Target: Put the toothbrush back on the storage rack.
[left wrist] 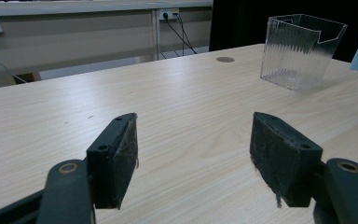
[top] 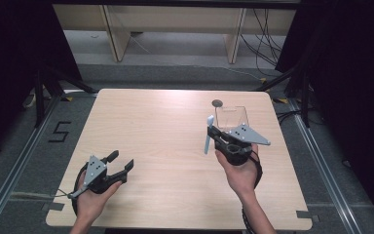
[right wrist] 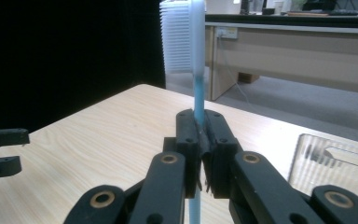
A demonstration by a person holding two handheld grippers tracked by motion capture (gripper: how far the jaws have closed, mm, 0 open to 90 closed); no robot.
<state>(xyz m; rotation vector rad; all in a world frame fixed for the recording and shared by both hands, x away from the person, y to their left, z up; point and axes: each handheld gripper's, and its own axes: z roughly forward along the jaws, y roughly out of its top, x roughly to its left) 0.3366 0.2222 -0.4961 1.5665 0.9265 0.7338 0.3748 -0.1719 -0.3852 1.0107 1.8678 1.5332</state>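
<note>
A light blue toothbrush with white bristles is clamped between the jaws of my right gripper, shut on its handle and held above the table's right half. A clear ribbed plastic container stands upright just beyond that gripper; it also appears at the far right in the left gripper view and at the lower right in the right gripper view. My left gripper rests low over the table's near left, open, with nothing between its pads.
The light wooden table has a small dark round mark near its far edge, behind the container. Dark curtains flank both sides, and desk legs and cables lie on the floor beyond the table.
</note>
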